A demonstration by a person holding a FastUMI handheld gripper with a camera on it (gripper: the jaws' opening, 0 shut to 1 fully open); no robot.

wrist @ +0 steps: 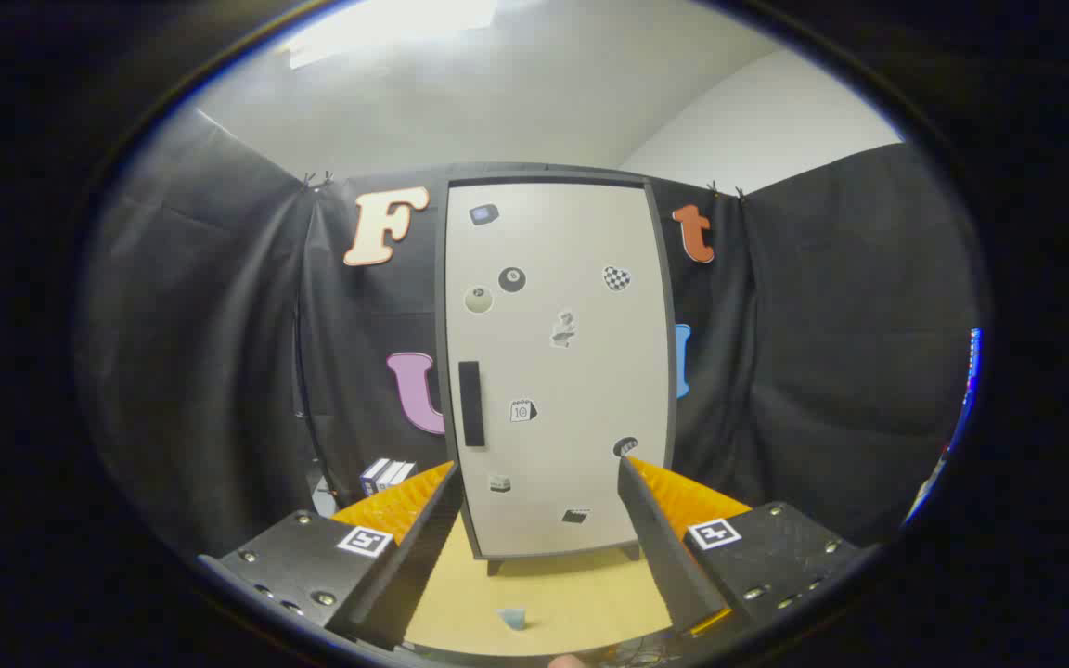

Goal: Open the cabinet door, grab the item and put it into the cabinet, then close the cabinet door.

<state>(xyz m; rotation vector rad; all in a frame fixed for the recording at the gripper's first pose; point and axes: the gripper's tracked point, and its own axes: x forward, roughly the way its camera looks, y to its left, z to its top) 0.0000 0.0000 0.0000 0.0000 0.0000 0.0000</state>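
The cabinet [558, 371] stands upright at the centre of the frame – tall, with a dark frame, short feet and a pale door [581, 353], which is shut. Small stickers dot the door, and a dark vertical handle [470, 404] sits by its left edge. The cabinet rests on a tan table [544, 594]. At lower centre, the gripper [539, 468] has its fingers spread wide apart, holding nothing. Between them on the table, near the bottom – a small pale-blue item [512, 618], too small to make out. A small box [384, 475] lies left of the cabinet.
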